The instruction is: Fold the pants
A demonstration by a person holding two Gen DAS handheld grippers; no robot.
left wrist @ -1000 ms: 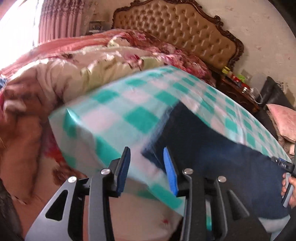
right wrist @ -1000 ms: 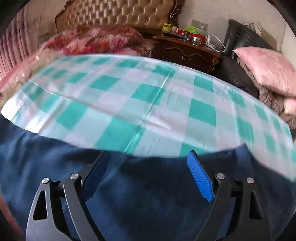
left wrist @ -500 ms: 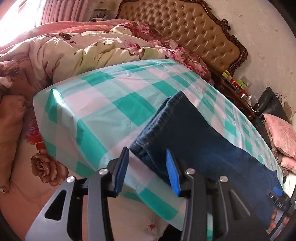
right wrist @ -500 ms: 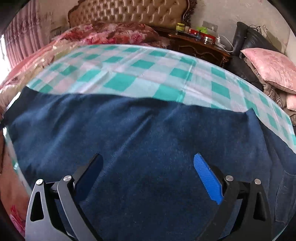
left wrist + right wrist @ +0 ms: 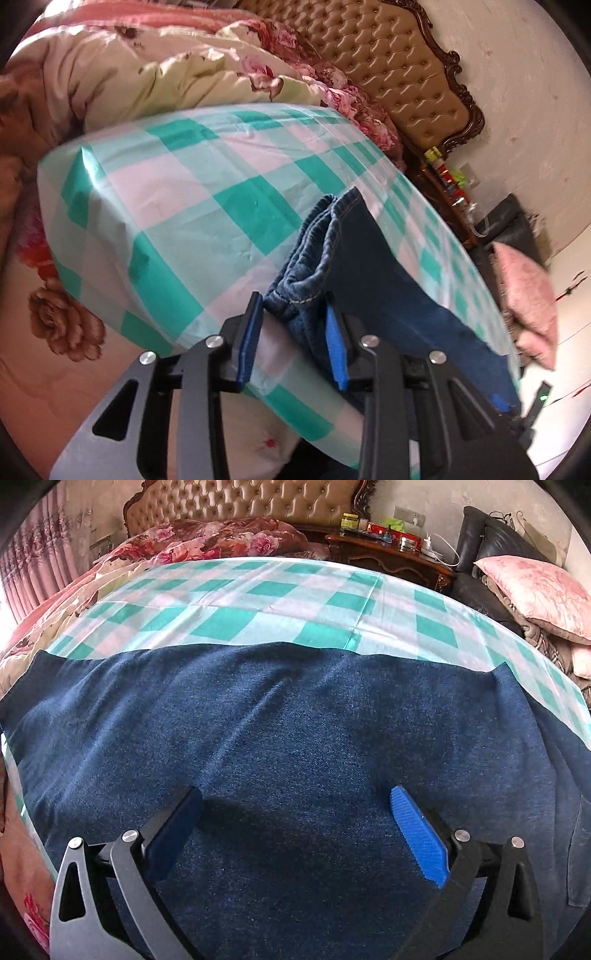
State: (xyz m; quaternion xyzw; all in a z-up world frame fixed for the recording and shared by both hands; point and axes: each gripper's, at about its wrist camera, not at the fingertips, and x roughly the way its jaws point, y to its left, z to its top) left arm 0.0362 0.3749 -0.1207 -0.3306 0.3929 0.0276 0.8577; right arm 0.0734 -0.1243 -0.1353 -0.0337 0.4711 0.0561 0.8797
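Left claw (image 5: 293,314): clenched on the bunched hem end of the pants (image 5: 384,280).
Right claw (image 5: 295,812): released, fingers wide apart, poised over the flat denim.
Pants: dark blue jeans lying lengthwise on the checked cloth (image 5: 229,620) covering the worktop.
Writing: none legible; jars on the nightstand (image 5: 388,554) too small to read.

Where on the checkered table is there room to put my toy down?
The checkered cloth is bare in a wide strip between the jeans and the flowery quilt. In the left wrist view the corner beside the jeans' hem is bare too. The near side is crowded: jeans cover it, with the left claw and right claw there.
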